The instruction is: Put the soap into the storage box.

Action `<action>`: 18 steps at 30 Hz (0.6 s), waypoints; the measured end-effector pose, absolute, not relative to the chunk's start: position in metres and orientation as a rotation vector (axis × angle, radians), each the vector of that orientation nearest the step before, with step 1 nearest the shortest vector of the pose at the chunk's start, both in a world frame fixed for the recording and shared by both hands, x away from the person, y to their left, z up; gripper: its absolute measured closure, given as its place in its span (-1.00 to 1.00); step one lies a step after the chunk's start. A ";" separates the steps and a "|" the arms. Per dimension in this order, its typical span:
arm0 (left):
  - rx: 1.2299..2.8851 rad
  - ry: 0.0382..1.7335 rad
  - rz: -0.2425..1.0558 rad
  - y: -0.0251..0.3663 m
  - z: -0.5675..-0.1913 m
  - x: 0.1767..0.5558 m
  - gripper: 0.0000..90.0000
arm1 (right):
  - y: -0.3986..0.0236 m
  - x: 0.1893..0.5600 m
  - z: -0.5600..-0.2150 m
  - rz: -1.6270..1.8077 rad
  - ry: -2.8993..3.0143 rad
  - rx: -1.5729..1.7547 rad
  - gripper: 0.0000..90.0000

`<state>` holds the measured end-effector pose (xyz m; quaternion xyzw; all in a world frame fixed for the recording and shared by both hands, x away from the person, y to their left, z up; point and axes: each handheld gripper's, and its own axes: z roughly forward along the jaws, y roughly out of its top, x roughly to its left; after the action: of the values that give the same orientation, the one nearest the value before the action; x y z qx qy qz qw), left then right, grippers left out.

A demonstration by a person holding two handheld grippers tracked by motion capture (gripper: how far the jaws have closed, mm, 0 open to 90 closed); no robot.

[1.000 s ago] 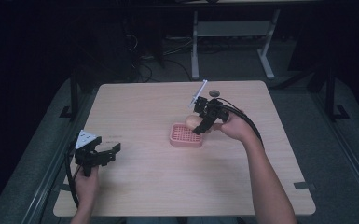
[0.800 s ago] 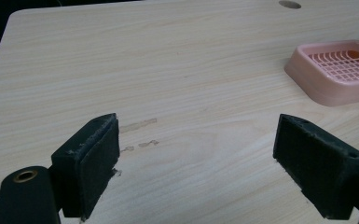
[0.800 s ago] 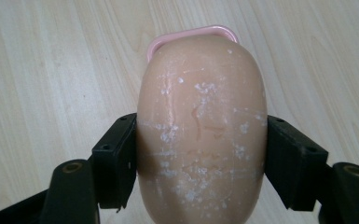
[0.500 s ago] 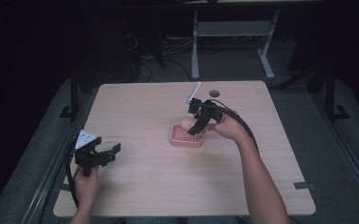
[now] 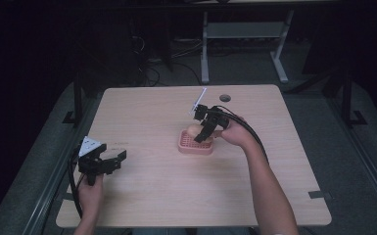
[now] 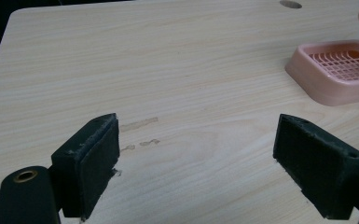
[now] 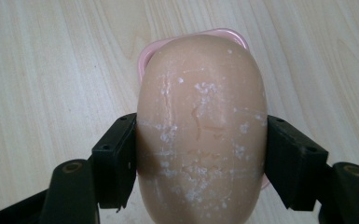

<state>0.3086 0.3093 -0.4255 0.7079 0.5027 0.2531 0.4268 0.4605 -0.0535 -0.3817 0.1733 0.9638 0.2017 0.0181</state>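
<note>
Right gripper view — peach soap bar [image 7: 200,126], white-flecked.

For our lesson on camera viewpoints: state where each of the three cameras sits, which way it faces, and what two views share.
High view: above the near table edge, facing forward and down; both forearms, left gripper, right gripper.
Left gripper view: on that gripper, facing across the table; open jaws.
Right gripper view: facing down; jaws clamp the soap bar.
Shared: all show the pink soap dish.

peach soap bar [image 7: 200,126] over pink dish [image 5: 195,145]
</note>
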 end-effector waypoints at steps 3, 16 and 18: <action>1.772 1.251 0.632 0.309 -0.425 0.309 -0.68 | -0.049 0.463 -0.387 0.616 3.004 0.534 -0.29; 1.767 1.254 0.627 0.310 -0.426 0.309 -0.68 | -0.039 0.468 -0.403 0.542 3.038 0.515 -0.29; 1.768 1.254 0.628 0.310 -0.426 0.309 -0.68 | -0.039 0.469 -0.404 0.539 3.038 0.526 -0.29</action>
<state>0.3088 0.3097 -0.4258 0.7079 0.5021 0.2515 0.4284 0.4685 -0.0389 -0.4043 0.1680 0.9706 0.1723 0.0060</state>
